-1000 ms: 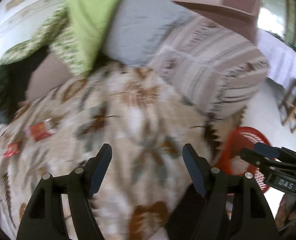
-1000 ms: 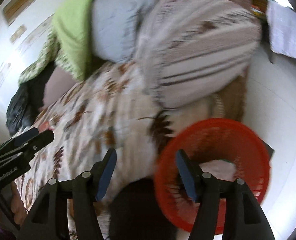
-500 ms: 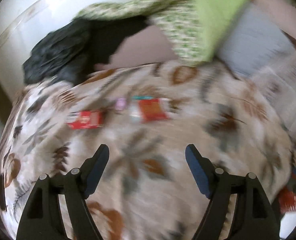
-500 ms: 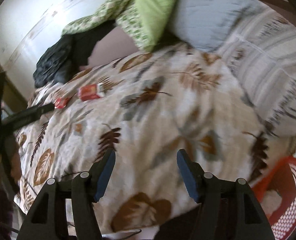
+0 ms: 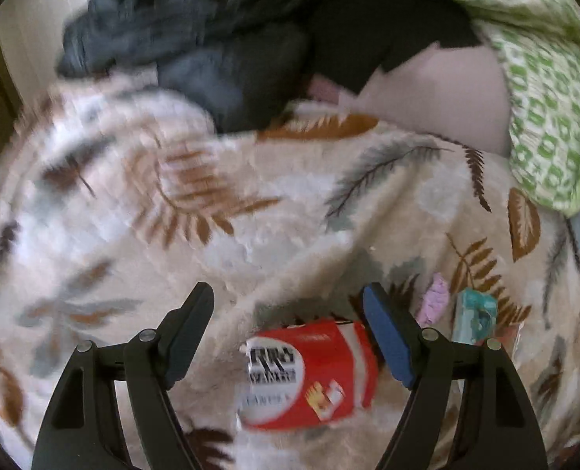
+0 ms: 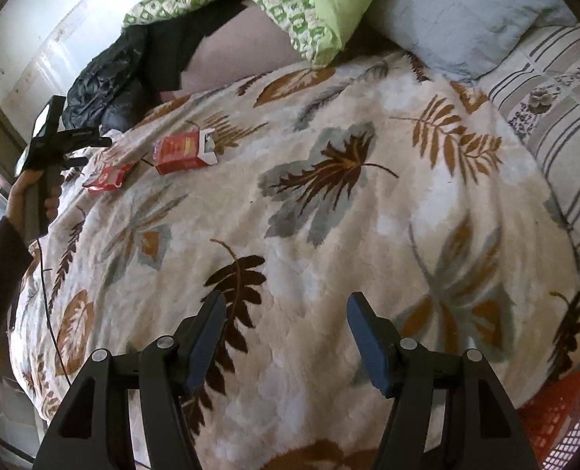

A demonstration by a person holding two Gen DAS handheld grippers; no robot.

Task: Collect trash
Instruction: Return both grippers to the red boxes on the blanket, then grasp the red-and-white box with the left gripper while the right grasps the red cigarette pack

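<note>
A red wrapper (image 5: 309,376) lies on the leaf-patterned blanket (image 5: 251,215), low between the fingers of my open left gripper (image 5: 290,305), which hovers just above it. A pink scrap (image 5: 433,299), a teal packet (image 5: 476,315) and a piece of a red box (image 5: 511,333) lie to its right. In the right wrist view the red wrapper (image 6: 107,177) and an open red cigarette box (image 6: 186,152) lie far left on the blanket, with the left gripper (image 6: 94,150) beside them. My right gripper (image 6: 286,313) is open and empty over the blanket's near part.
A red mesh basket (image 6: 564,419) sits at the bed's lower right corner. Dark clothing (image 6: 106,78), a green patterned quilt (image 6: 305,4), a grey pillow (image 6: 466,11) and a striped pillow (image 6: 556,117) lie at the far and right sides of the bed.
My left gripper has swung left and come down close over the red wrapper. My right gripper has turned from the red basket to face the bed.
</note>
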